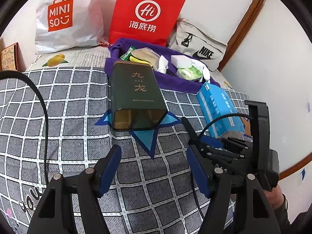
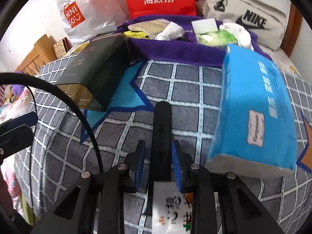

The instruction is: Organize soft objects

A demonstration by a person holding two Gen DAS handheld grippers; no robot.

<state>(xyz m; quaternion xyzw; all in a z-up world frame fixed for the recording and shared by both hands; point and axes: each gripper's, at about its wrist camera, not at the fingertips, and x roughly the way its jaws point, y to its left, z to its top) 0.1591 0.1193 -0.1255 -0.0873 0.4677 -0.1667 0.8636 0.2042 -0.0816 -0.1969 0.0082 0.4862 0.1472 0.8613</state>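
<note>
- The left gripper (image 1: 154, 172) hangs over the grey checked bedcover (image 1: 64, 117), its jaws apart with only the cover showing between the blue pads
- The right gripper (image 2: 159, 167) has its jaws drawn in close on either side of a black strap-like piece (image 2: 162, 136) that runs up between the blue pads; I cannot tell whether the pads press on it
- Below that piece, between the right gripper's arms, lies a white packet with printed characters (image 2: 172, 204)
- A blue tissue pack (image 2: 255, 109) lies on the bedcover just right of the right gripper, tilted, its far end near the purple towel (image 2: 175, 48)
- In the left wrist view the same tissue pack (image 1: 218, 111) sits beyond the right gripper's black frame (image 1: 224, 150)
- A dark green tin with gold characters (image 1: 134, 95) lies on its side on a blue star patch (image 1: 148, 136) of the bedcover, its far end against the purple towel (image 1: 175, 81)
- On the purple towel lie soft things: white gloves (image 1: 202, 68), a white sponge block (image 1: 180, 60), a green-and-white packet (image 1: 190, 73) and a yellow cloth (image 1: 136, 59)
- Behind the towel, against the wall, stand a white MINISO bag (image 1: 66, 17), a red paper bag (image 1: 146, 13) and a beige NIKE bag (image 1: 200, 46)
- A black cable (image 1: 39, 101) loops across the left side of the bedcover
</note>
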